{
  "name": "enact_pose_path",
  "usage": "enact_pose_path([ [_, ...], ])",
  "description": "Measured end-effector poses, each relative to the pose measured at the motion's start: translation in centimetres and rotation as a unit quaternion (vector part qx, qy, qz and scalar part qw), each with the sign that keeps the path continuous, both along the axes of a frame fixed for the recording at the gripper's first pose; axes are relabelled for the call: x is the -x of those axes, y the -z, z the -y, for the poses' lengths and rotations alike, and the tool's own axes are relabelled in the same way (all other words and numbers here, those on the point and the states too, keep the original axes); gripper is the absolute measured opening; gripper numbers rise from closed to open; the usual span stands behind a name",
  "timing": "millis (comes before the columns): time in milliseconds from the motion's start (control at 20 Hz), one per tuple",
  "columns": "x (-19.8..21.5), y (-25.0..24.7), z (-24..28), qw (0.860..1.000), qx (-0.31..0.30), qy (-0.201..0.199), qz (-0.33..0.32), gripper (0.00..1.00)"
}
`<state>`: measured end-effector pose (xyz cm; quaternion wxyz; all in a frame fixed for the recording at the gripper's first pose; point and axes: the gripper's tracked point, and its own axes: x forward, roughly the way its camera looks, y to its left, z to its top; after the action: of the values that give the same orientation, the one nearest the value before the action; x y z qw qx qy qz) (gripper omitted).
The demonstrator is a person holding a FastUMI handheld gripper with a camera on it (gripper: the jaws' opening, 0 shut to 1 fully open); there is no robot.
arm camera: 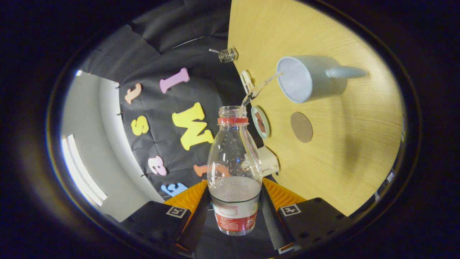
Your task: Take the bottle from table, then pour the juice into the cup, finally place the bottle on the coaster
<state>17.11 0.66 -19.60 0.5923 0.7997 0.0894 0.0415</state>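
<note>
We see the gripper (235, 212) clamped with both fingers on the clear plastic bottle (234, 172) between them, tipped so a thin stream of liquid (259, 88) arcs from its mouth into the grey mug (311, 79) beyond, near the round coaster (301, 127).

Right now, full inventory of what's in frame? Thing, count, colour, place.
bottle: 1, clear with red neck ring and red label, between the fingers, tilted, clear liquid streaming from its mouth to the cup
cup: 1, pale blue-grey, on the table beyond the bottle
coaster: 1, brown, round, on the table beside the cup
round dish: 1, pale green rim, at the table edge
table: 1, light wood
gripper: 1, both fingers pressing the bottle's lower body
</note>
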Motion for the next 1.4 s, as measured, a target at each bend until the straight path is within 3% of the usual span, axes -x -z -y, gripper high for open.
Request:
enact_pose_path([
  [600,0.0,-3.3,0.6,0.998,-0.051,0.025,0.035,0.79],
  [1400,-0.9,-5.5,-1.1,0.997,-0.062,0.007,0.033,0.78],
])
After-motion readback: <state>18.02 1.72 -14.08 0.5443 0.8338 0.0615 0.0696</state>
